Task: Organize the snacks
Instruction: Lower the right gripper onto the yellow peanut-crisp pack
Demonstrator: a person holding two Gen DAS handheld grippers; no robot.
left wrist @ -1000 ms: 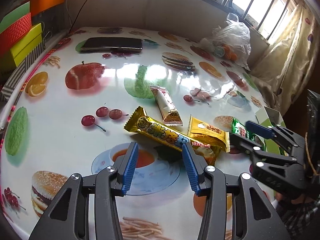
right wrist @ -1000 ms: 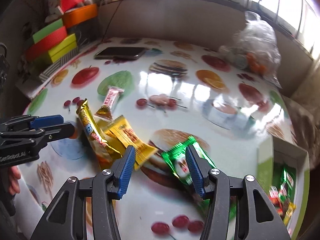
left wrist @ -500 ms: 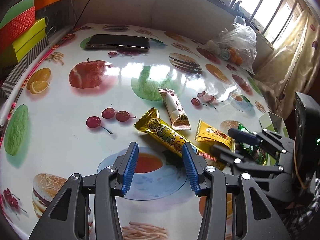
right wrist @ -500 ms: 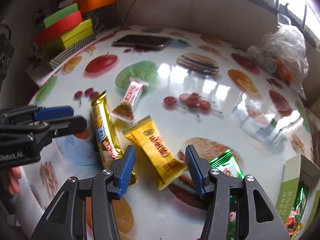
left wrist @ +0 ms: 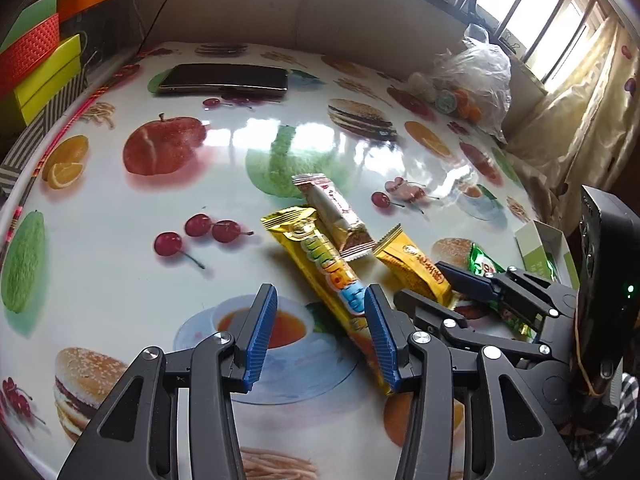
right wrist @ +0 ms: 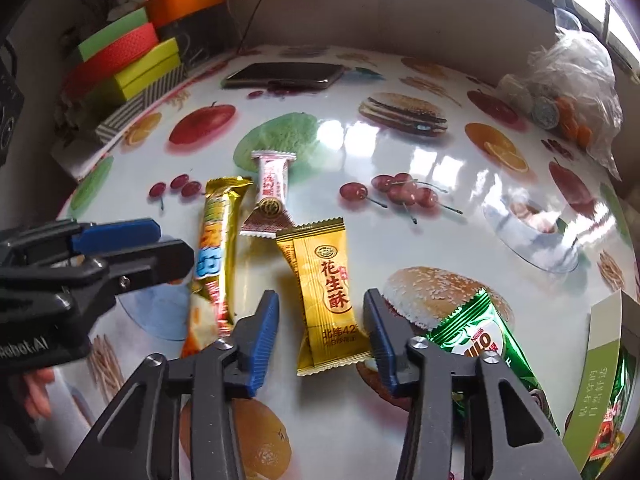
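round table (left wrist: 100,280) with a glossy food-print cover, all apples, cherries and burgers, and it's catching glare from the barred windows (left wrist: 532,20) along the back right. pale yellow patterned curtain (left wrist: 580,120) hanging beside them. plain grey-beige wall (right wrist: 400,12) right behind the table. stack of colourful boxes (right wrist: 128,56), green, red, lime and orange, piled up on the left.

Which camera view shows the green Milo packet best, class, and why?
The right wrist view: the green Milo packet lies close, its lettering readable, though the right gripper, jaws closing around the yellow packet, covers its lower end. The left wrist view shows only a green corner behind that gripper.
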